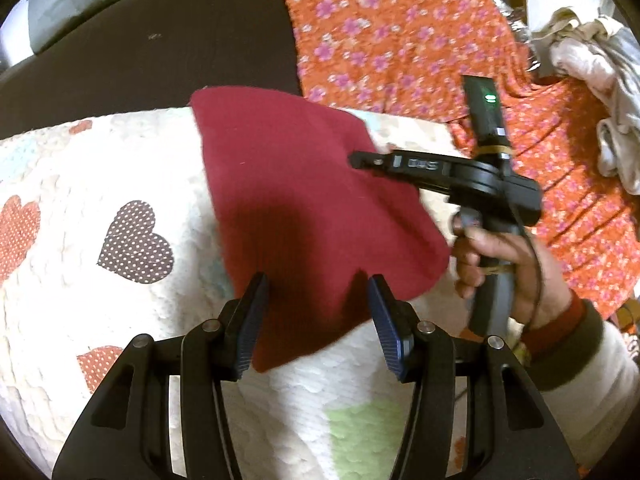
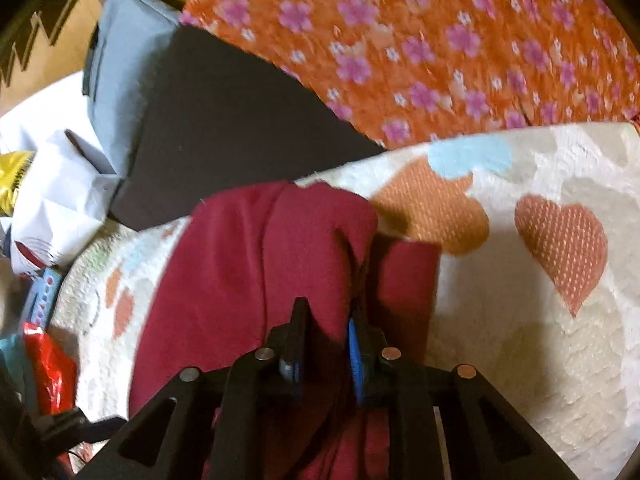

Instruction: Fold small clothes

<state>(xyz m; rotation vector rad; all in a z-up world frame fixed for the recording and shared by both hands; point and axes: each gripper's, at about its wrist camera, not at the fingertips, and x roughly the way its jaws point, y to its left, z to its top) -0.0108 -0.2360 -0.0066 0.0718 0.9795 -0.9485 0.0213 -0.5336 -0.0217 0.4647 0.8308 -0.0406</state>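
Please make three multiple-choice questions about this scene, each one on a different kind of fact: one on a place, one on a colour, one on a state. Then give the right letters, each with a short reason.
1. Where does the dark red garment lie?
A. on the white heart-patterned quilt
B. on the orange floral cloth
C. on a wooden chair

2. What colour are the flowers printed on the orange floral cloth?
A. green
B. pink
C. black

3. What is the state of the right gripper?
A. wide open above the quilt
B. closed on nothing
C. closed on a fold of the dark red garment

Answers:
1 A, the garment rests on the quilt in both wrist views.
2 B, pink blossoms cover the orange cloth.
3 C, the right wrist view shows red fabric pinched between its fingers; the left gripper, by contrast, stands open over the garment's edge.
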